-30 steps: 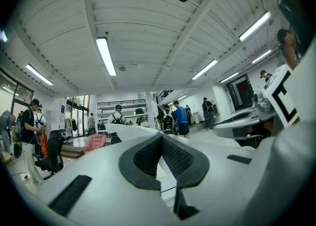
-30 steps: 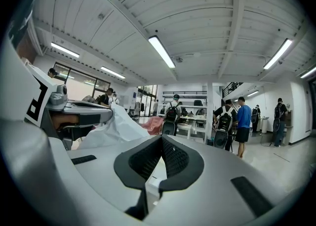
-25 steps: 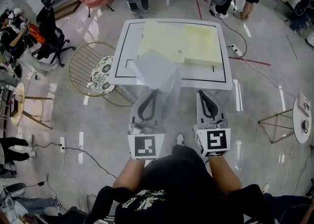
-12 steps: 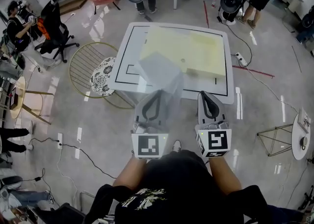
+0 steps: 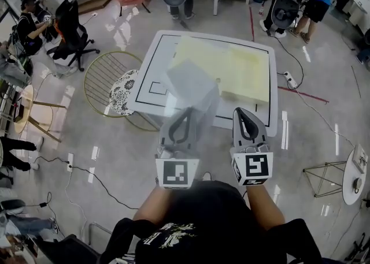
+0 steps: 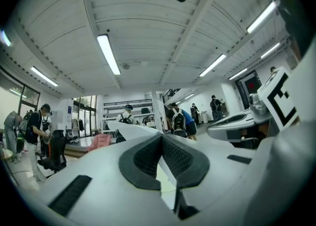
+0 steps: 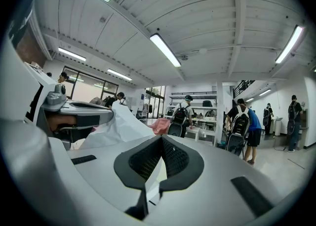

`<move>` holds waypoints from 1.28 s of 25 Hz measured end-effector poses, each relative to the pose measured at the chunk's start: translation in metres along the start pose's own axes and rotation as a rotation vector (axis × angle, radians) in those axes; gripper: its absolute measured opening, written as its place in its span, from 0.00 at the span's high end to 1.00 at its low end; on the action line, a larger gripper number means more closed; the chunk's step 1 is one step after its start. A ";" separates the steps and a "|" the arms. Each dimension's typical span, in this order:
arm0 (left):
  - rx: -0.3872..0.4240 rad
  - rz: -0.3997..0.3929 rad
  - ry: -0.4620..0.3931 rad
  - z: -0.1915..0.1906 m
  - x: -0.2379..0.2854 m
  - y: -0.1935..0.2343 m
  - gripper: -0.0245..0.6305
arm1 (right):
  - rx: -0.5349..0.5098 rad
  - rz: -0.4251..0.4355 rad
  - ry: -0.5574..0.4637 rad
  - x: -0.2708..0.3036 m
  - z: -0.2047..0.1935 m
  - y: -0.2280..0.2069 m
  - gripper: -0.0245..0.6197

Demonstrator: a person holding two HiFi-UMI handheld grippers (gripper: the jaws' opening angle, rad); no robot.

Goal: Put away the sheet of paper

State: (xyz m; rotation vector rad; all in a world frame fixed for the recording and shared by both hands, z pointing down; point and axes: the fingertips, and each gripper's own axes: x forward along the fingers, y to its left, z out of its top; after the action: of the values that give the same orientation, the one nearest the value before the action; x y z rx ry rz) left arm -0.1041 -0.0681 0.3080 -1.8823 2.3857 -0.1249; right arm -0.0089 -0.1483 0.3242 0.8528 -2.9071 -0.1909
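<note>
Left gripper [image 6: 161, 138] is clamped on the sheet [image 5: 191, 84]; right gripper [image 5: 240, 111] is closed, empty. Held by 1 edge, the sheet may flop or slip before the table [image 5: 151, 66]

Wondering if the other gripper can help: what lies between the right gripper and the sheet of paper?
Nothing in the head view: the gap between the right gripper and the sheet of paper shows only floor and table edge below.
</note>
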 end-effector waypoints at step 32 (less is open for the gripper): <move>0.005 -0.021 0.024 -0.020 0.088 0.014 0.96 | 0.019 -0.039 0.033 0.067 -0.022 -0.051 0.97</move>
State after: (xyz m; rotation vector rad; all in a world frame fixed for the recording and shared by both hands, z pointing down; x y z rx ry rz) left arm -0.1406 -0.1508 0.3232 -1.9150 2.3788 -0.1558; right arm -0.0354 -0.2293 0.3432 0.9072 -2.8676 -0.1512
